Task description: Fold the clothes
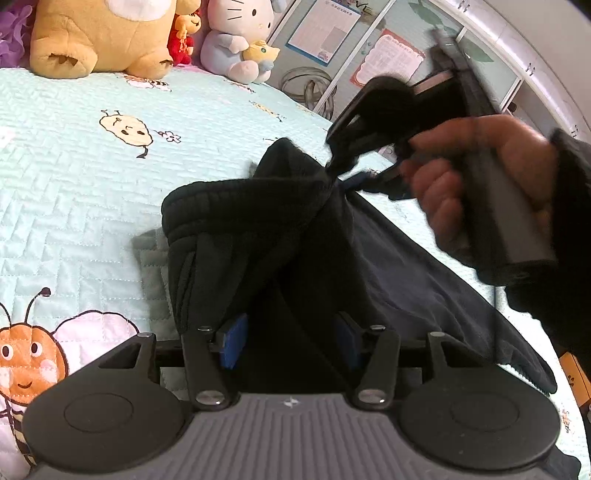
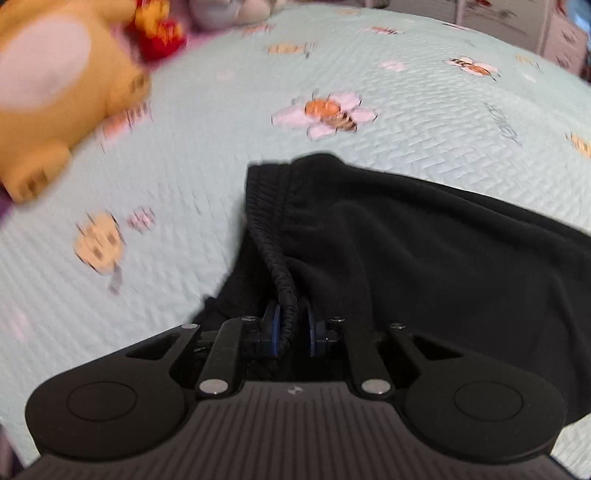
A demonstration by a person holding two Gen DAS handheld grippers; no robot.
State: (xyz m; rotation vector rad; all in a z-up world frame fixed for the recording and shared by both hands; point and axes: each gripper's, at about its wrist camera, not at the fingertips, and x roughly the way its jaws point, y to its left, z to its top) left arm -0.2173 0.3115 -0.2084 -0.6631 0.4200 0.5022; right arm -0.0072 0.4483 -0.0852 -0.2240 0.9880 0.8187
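Observation:
Black trousers (image 1: 258,229) lie partly lifted on a pale green bedspread (image 1: 74,166). My right gripper (image 1: 336,171), held by a hand (image 1: 480,177), is shut on the elastic waistband and pulls it up into a peak. In the right wrist view the waistband cord (image 2: 286,291) runs straight between the blue pads of that gripper (image 2: 291,326). My left gripper (image 1: 291,332) sits low under the hanging cloth. Its blue pads stand well apart with dark fabric draped over the fingertips, which are hidden.
Plush toys line the far edge of the bed: a yellow bear (image 1: 99,33), a small red doll (image 1: 183,40) and a white cat (image 1: 240,37). Beyond the bed's right edge stand cabinets with posters (image 1: 332,33). Bedspread (image 2: 406,147) stretches bare beyond the trousers (image 2: 406,258).

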